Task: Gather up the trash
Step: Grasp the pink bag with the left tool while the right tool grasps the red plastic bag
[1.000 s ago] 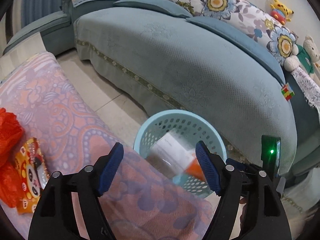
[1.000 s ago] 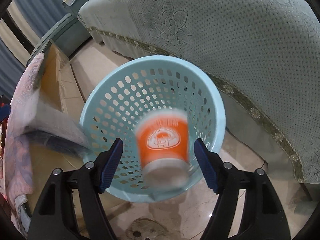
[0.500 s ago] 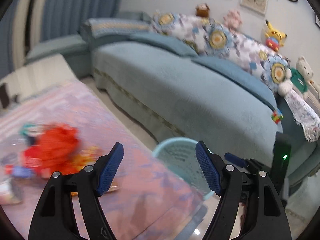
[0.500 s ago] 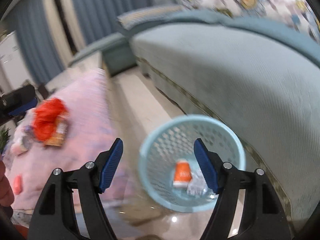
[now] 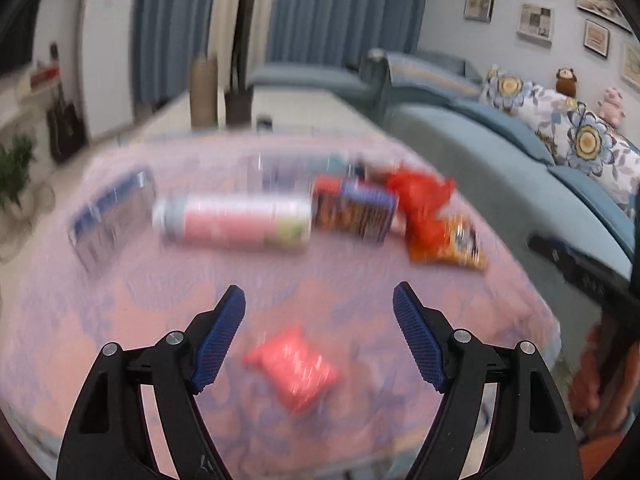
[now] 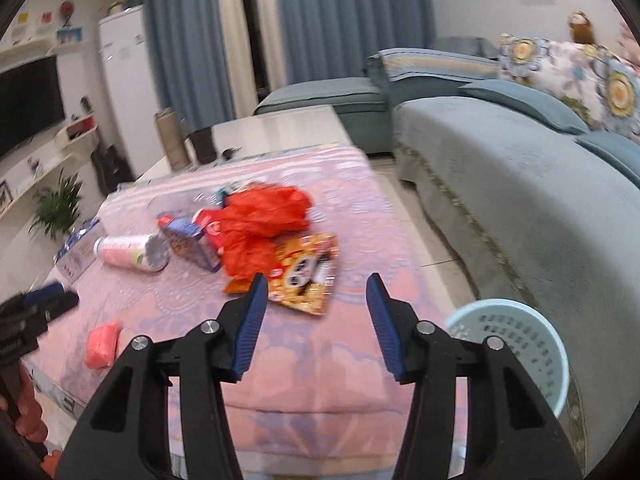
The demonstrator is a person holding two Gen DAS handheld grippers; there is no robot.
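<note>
While both tools hang empty above the table, the step in hand looks like choosing the next piece of trash.

Left gripper (image 5: 319, 312) and right gripper (image 6: 316, 304) both stand with jaws spread wide, holding nothing. On the pink tablecloth (image 6: 340, 360) lie a small pink packet (image 5: 292, 364) just ahead of the left jaws, a panda snack bag (image 6: 306, 276), a red plastic bag (image 6: 260, 220) and a pink can (image 6: 128, 254). Pale blue basket (image 6: 516, 336) waits on the floor beside the table; next calls for lowering over one item and closing.
</note>
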